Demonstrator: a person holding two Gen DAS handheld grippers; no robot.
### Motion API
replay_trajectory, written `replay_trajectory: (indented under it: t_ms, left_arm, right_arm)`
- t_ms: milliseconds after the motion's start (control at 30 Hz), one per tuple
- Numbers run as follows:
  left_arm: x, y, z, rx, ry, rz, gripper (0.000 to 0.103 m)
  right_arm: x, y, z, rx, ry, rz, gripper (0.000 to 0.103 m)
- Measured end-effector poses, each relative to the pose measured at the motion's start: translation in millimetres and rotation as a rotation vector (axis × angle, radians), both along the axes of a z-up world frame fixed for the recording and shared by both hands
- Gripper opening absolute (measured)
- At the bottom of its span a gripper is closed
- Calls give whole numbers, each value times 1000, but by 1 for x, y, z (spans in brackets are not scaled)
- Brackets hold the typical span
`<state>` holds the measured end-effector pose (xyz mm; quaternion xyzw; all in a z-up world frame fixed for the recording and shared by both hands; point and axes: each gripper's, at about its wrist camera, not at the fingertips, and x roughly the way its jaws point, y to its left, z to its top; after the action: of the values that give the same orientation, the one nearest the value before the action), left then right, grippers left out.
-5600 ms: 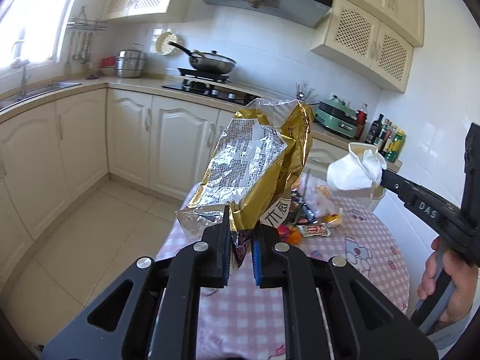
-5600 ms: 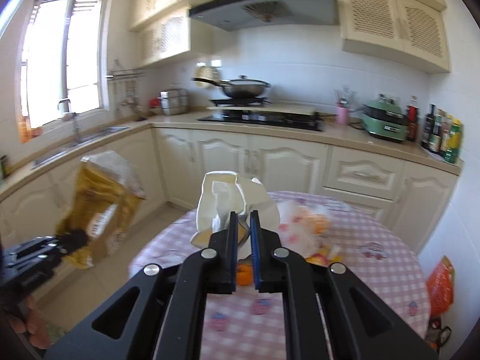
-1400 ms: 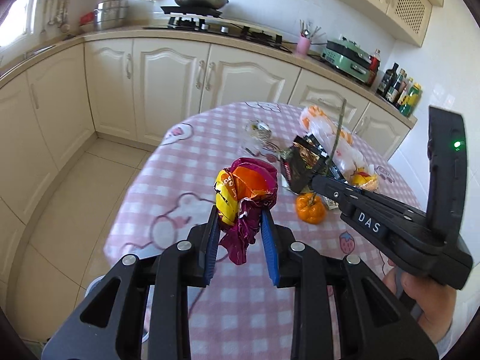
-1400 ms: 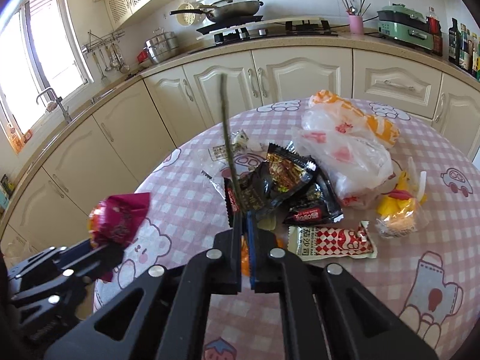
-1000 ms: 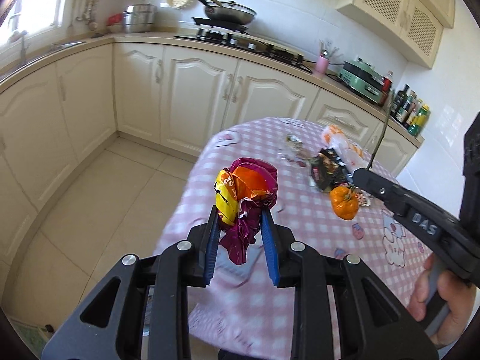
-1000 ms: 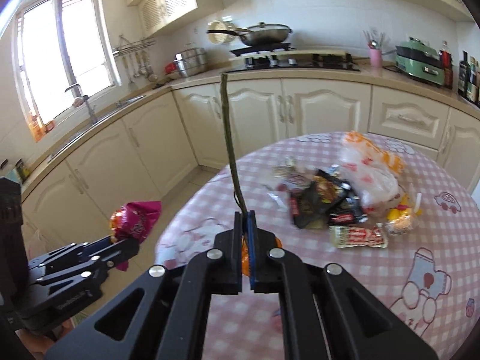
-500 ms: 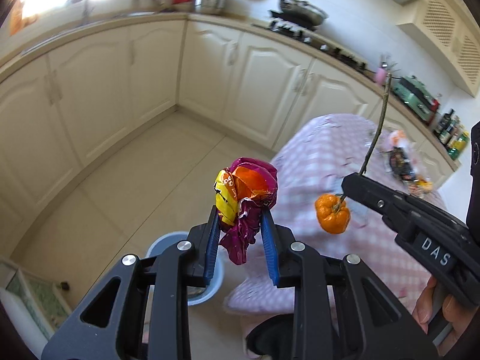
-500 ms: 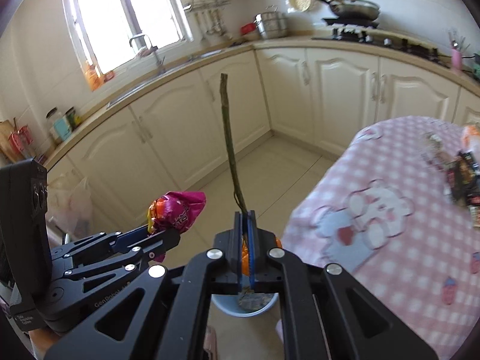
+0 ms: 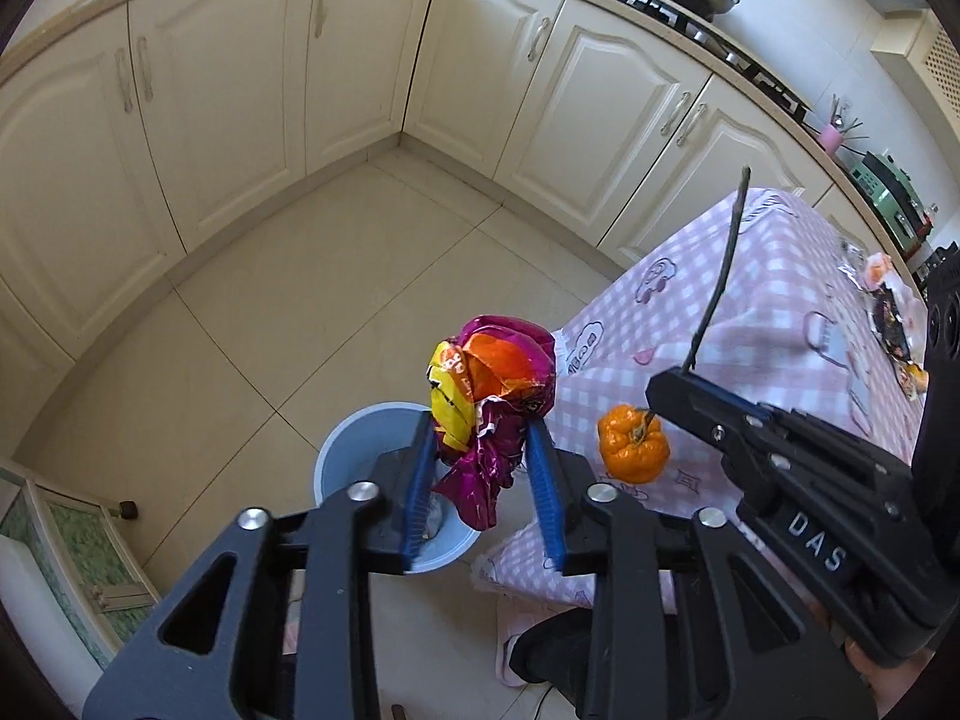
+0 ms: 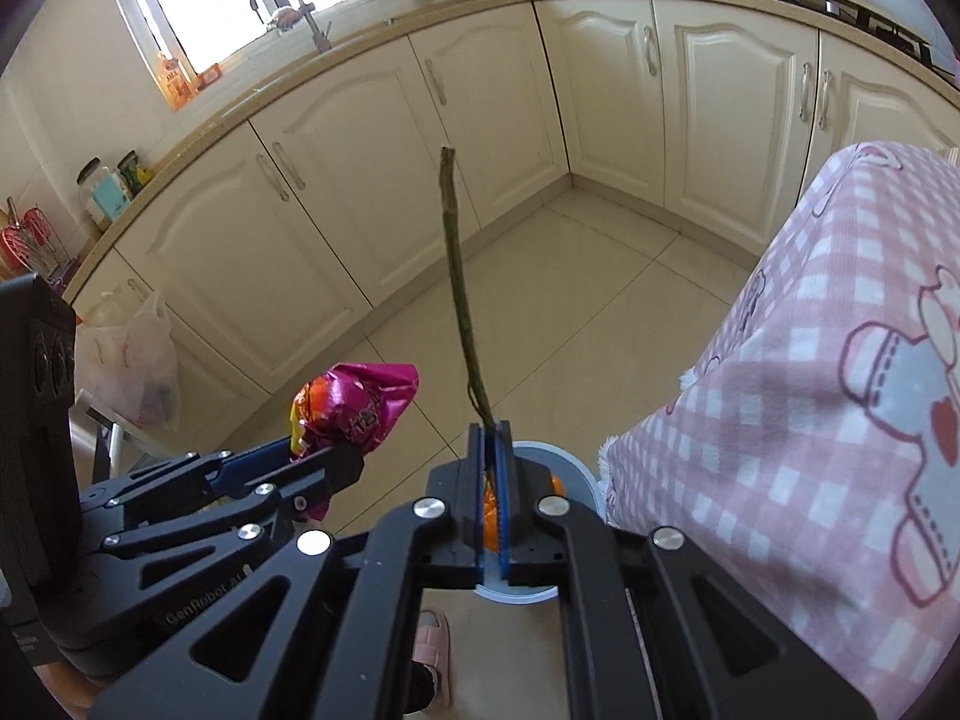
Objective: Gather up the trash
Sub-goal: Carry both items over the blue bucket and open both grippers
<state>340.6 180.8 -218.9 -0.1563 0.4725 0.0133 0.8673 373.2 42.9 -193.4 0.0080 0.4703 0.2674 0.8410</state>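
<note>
My left gripper (image 9: pixel 480 420) hangs over a light blue bin (image 9: pixel 348 450) on the floor. Its jaws are opening, and a crumpled magenta, orange and yellow snack wrapper (image 9: pixel 492 384) still sits between the blue pads and touches both. My right gripper (image 10: pixel 495 438) is shut on the long thin stem (image 10: pixel 456 276) of a small orange fruit (image 9: pixel 633 444). That fruit dangles under the jaws, just right of the bin, whose rim (image 10: pixel 576 468) shows below. In the right wrist view the left gripper (image 10: pixel 336 456) and wrapper (image 10: pixel 354 402) are at the left.
The table with a pink checked cloth (image 9: pixel 750 300) stands right beside the bin, with more litter at its far end. Cream cabinets (image 9: pixel 240 90) line the walls around a tiled floor. A plastic bag (image 10: pixel 132 360) hangs at left. A person's slipper (image 10: pixel 429 642) is below.
Both grippers swung away from the table and sank toward the floor, so the blue bin now lies right under them. The left jaws stand slightly wider; the right grip on the stem is unchanged.
</note>
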Motion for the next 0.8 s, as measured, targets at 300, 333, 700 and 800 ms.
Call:
replay_trajectory:
  t_ms: [300,333,700,800]
  left_arm:
    - [11,8,-17,1,24,23,57]
    - [10,9,-18,4,27,25,57]
    - [4,23,-17,7,33,68,58]
    - [2,27,-13,6,23,81,59]
  right_arm:
    - [14,3,-25,-28,42,-7,4]
    - [15,5,-27,-29,46,-5,4]
    - [14,24,-27,-20,55,24,4]
    - [15,32,-20,-13,41,34,4]
